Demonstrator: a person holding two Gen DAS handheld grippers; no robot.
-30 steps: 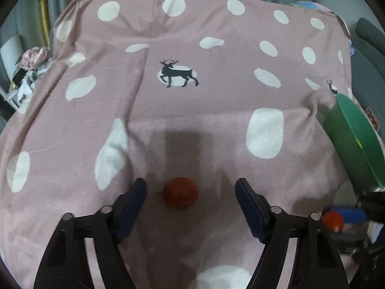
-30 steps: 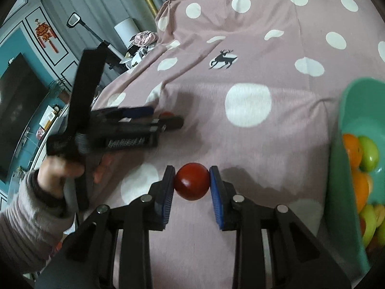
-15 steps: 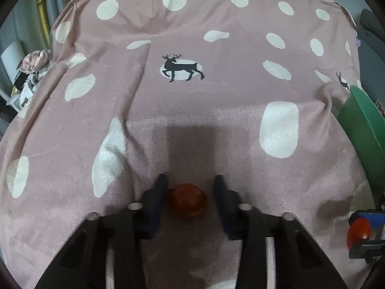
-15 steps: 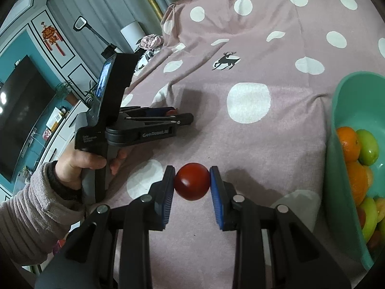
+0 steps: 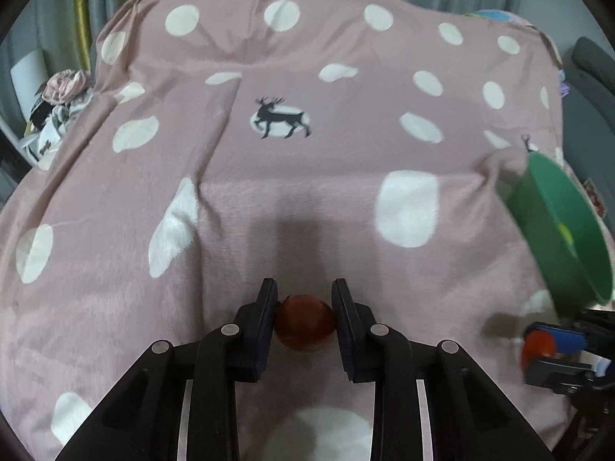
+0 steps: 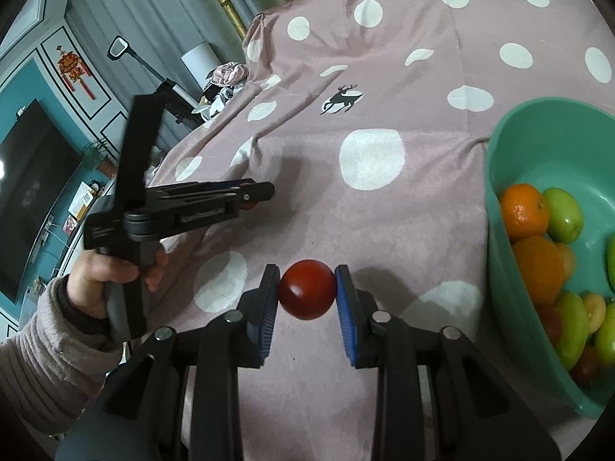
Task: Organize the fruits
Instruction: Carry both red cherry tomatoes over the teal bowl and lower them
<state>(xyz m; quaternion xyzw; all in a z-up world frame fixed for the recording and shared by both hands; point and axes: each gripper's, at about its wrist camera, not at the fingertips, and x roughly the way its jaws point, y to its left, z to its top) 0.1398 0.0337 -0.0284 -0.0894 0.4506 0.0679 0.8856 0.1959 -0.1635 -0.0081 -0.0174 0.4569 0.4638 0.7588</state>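
My left gripper [image 5: 305, 299] is shut on a small red fruit [image 5: 305, 324] and holds it just above the pink dotted cloth [image 5: 269, 199]. My right gripper [image 6: 307, 288] is shut on another red fruit [image 6: 306, 290] above the cloth, left of the green bowl [image 6: 496, 207]. The bowl holds oranges [image 6: 522, 211], green fruits [image 6: 563, 211] and more. In the right wrist view the left gripper [image 6: 253, 194] is at the left, held by a hand. In the left wrist view the bowl [image 5: 553, 230] and the right gripper with its fruit [image 5: 538, 345] are at the right edge.
The cloth covers the whole table, with white dots and a deer print [image 5: 282, 117]. A pile of clothes [image 5: 61, 88] lies beyond the far left edge. A TV [image 6: 27, 192] and cabinets stand at the left of the room.
My left gripper closed on the red fruit that lay on the cloth and lifted it slightly. My right gripper kept its fruit and moved closer to the bowl.
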